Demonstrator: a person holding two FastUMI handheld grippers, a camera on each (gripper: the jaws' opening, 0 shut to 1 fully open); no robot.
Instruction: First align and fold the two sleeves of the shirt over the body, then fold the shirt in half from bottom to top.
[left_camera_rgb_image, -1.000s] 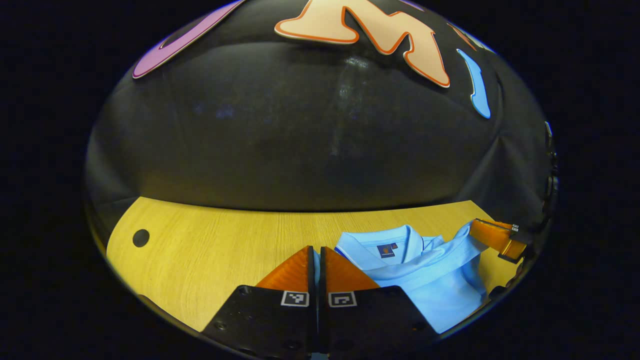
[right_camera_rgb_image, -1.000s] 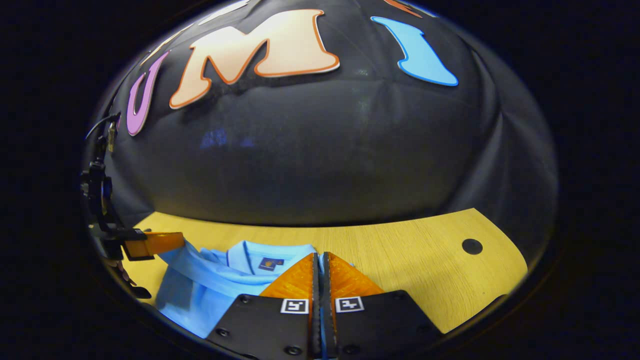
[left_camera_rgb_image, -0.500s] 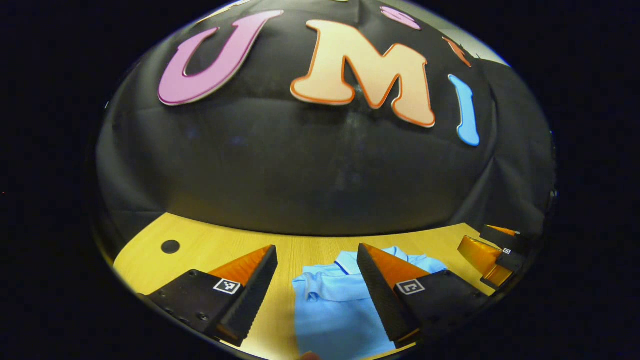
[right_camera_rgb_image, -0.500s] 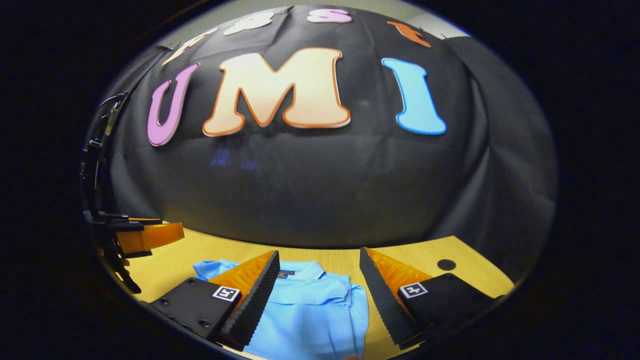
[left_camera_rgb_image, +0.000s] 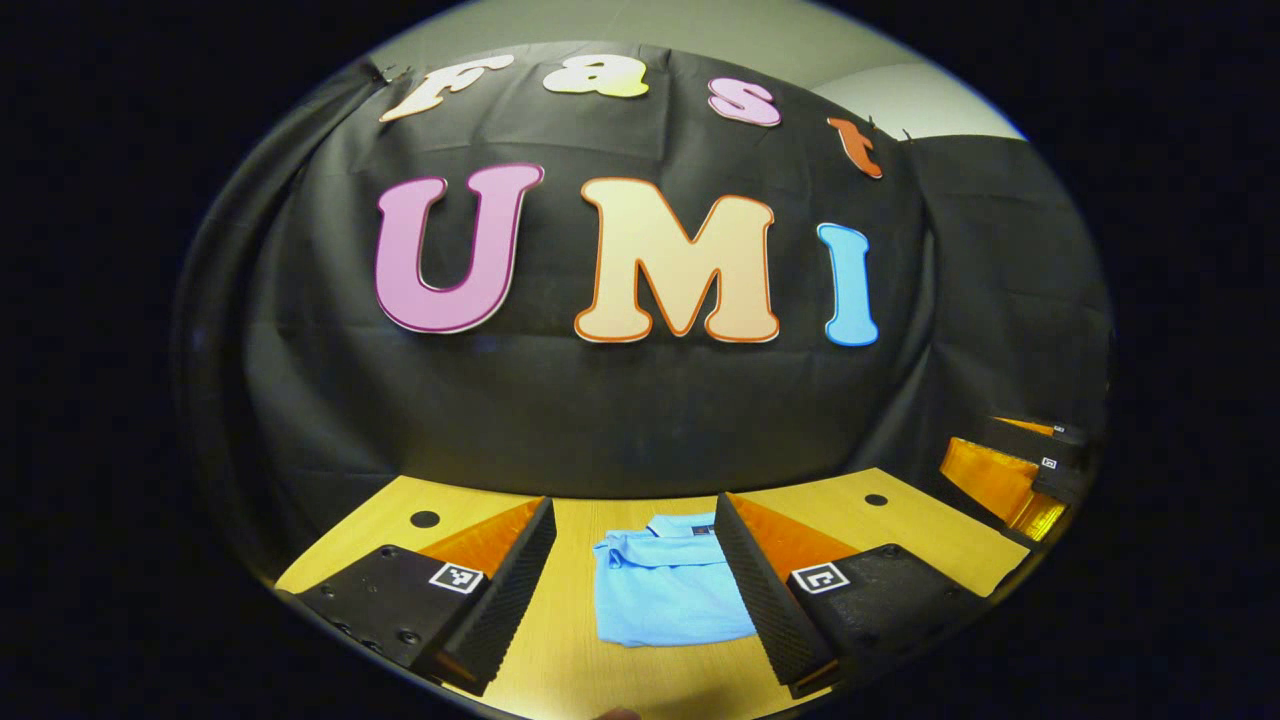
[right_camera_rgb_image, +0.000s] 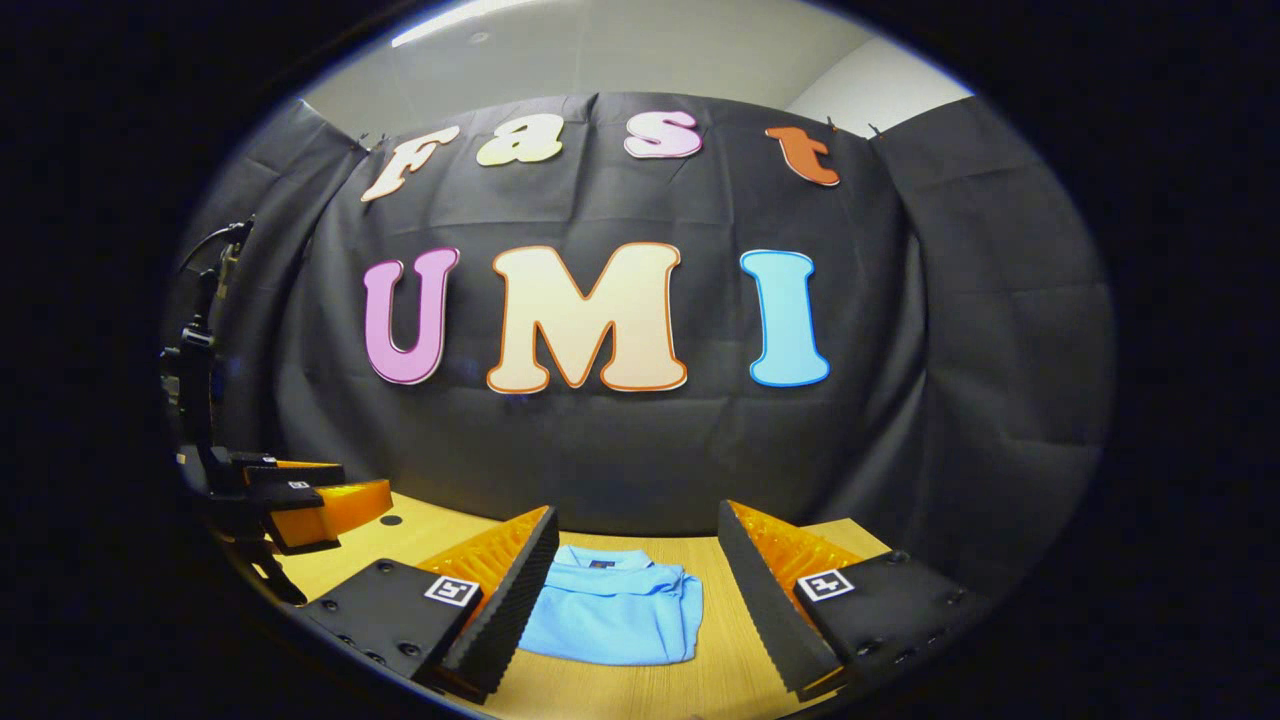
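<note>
the light blue polo shirt (left_camera_rgb_image: 670, 590) is lying on the wooden tabletop (left_camera_rgb_image: 900, 525) as a compact rectangle, collar toward the booth's wall, with what looks like the hem edge resting just below the collar. no sleeve is sticking out past the sides, so both sleeve folds and the bottom-to-top fold are appearing done, and the task is looking finished or all but finished.

the left gripper (left_camera_rgb_image: 635, 575) is hanging above the tabletop with its fingers spread wide and nothing between them; the shirt is showing in the gap, farther off and untouched. the right gripper (right_camera_rgb_image: 635, 590) is likewise standing wide apart and empty, with the shirt (right_camera_rgb_image: 615, 615) lying beyond it, apart from both fingers. in the right gripper view the left gripper is also showing at the left edge, clear of the cloth.

any next move is calling for little: perhaps smoothing the slightly uneven right edge of the folded shirt, or simply keeping both grippers clear.
</note>
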